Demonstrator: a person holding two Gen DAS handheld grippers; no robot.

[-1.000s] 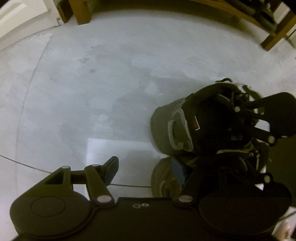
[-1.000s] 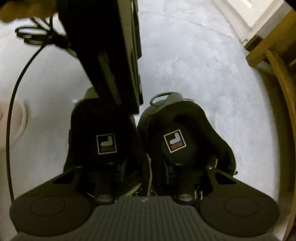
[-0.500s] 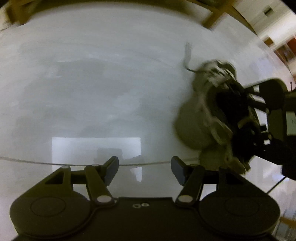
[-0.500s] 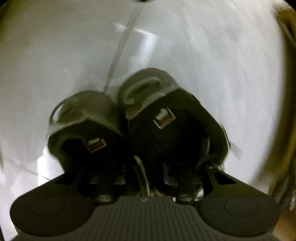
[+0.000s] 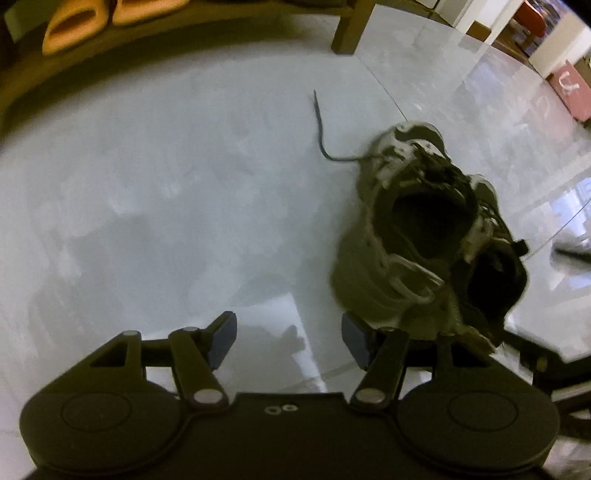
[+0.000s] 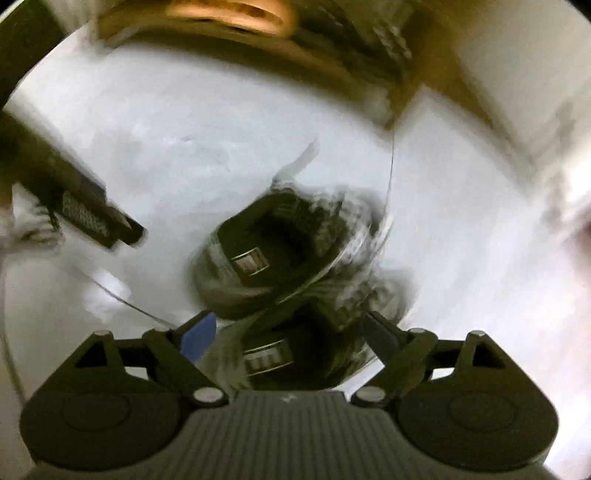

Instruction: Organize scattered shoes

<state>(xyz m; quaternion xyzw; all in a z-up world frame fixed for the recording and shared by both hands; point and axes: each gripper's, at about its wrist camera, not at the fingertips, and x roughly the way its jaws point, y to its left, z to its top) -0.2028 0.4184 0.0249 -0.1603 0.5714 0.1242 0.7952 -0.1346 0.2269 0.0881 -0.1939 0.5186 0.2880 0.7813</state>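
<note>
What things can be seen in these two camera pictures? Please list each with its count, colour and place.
sneakers: two, dark with pale trim, side by side on the floor; blurred in the right wrist view.
loose lace: one, dark, trailing on the floor from the farther sneaker.
slippers: two, orange, on the low wooden rack at the top left.
rack: one, brown wood, along the top edge.
floor: pale grey, glossy tiles.
pink box: one, far right, partly cut off.
left gripper: black, open, nothing between its fingers, left of the sneakers.
right gripper: black, jaws opening around the nearer sneaker.
</note>
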